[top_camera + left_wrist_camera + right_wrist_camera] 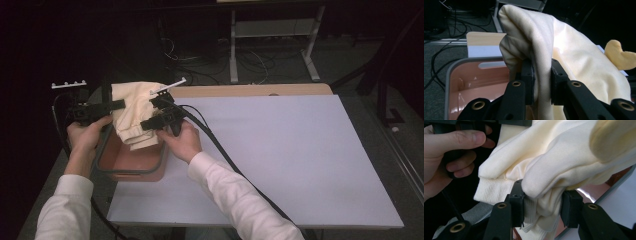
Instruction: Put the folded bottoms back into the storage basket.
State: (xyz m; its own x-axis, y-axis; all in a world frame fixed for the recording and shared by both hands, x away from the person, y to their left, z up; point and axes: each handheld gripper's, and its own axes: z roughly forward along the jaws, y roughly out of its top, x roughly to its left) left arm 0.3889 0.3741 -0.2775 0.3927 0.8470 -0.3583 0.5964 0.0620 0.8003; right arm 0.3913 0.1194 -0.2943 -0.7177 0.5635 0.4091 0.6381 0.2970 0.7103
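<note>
Cream garment [134, 114] hangs bunched directly above the pink bin [131, 161]; left tool [116, 105] and right tool [150, 123] both clamp its folds.

A cream-yellow garment [134, 114] is seen above a pink bin [131, 159] rimmed in grey, beside a white mat [300, 155].

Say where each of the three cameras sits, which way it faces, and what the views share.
High view: above the person's side, facing forward and down at the table; both forearms, hands and tools show.
Left gripper view: on the left tool, looking along its jaws, clamped on the cream garment above the pink bin.
Right gripper view: on the right tool, jaws gripping the garment; the left hand shows beyond.
Shared: garment and bin.
</note>
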